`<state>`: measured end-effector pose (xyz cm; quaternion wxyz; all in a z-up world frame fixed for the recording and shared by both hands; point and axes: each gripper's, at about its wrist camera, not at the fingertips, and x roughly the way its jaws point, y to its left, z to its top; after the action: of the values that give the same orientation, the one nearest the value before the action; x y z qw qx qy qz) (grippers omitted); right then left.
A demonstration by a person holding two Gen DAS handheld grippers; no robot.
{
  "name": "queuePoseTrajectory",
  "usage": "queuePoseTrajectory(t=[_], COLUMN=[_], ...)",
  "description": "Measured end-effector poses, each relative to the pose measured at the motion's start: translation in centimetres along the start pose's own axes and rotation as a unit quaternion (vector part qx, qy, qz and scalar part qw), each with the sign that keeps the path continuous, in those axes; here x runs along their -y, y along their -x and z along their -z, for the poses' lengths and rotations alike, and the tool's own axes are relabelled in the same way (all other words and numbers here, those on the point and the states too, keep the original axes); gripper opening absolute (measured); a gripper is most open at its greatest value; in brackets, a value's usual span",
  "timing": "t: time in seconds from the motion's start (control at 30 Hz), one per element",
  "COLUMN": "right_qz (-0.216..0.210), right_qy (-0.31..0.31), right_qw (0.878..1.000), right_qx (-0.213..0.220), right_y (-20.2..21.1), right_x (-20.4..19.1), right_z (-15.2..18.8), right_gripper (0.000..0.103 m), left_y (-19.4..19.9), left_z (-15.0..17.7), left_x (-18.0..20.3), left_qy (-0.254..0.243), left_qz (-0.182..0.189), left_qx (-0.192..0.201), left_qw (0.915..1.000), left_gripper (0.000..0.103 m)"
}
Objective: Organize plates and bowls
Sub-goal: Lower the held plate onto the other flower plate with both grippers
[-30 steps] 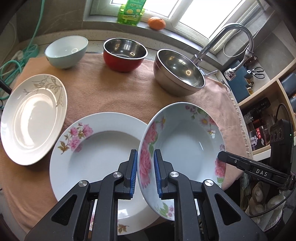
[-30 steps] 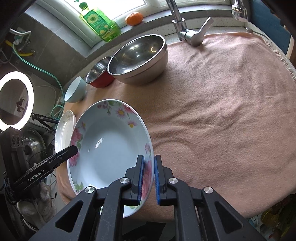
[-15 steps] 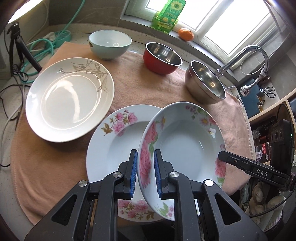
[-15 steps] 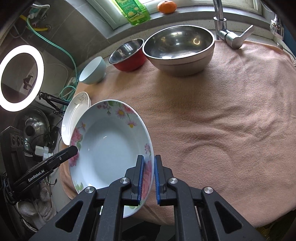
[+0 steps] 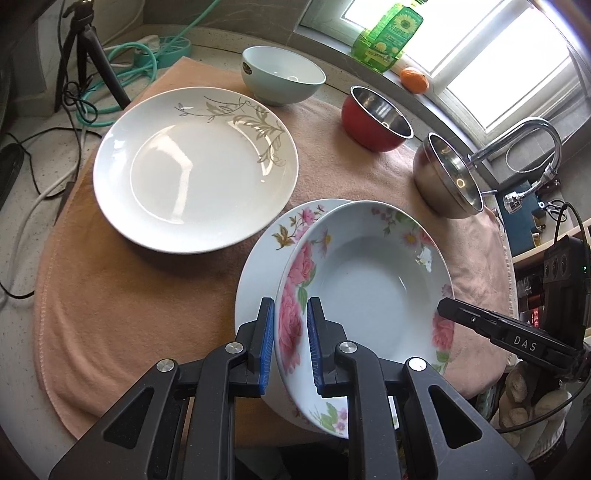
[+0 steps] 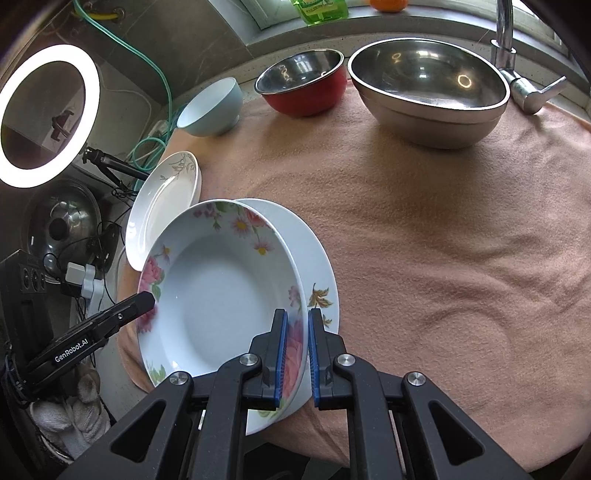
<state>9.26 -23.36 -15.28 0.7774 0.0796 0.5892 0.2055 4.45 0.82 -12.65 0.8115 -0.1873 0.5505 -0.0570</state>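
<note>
Cloth: a big pink towel (image 6: 443, 240) covers the counter.
Window sill: 1 green soap bottle (image 5: 391, 35), 1 orange (image 5: 414, 79).
Tap (image 5: 517, 136): shiny, curved.
Ring light (image 6: 50, 110): glowing.

White letters "DAS" stand on the right gripper (image 5: 447, 312), seen at four o'clock in the left wrist view. "GenRobot.AI" stands in white on the left gripper (image 6: 147, 299), at eight o'clock in the right wrist view. The green bottle (image 5: 391, 33) label is unreadable.
</note>
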Motion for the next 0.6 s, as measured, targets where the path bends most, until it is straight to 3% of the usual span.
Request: queuePoseTrajectory(t=[0.6], right_qz=[0.008], right_qy=[0.001], right_qw=[1.0], right_qx=[-0.015], right_y=[-1.5], right_x=[0.1], right_z=[-0.3], right_gripper=[0.01], left_y=[-1.0], left_z=[0.0], left_x=[-0.4], left_qy=[0.004], left_qz=[-0.009], left_qx=[-0.007], left_qw=[0.9999], left_gripper=[0.016])
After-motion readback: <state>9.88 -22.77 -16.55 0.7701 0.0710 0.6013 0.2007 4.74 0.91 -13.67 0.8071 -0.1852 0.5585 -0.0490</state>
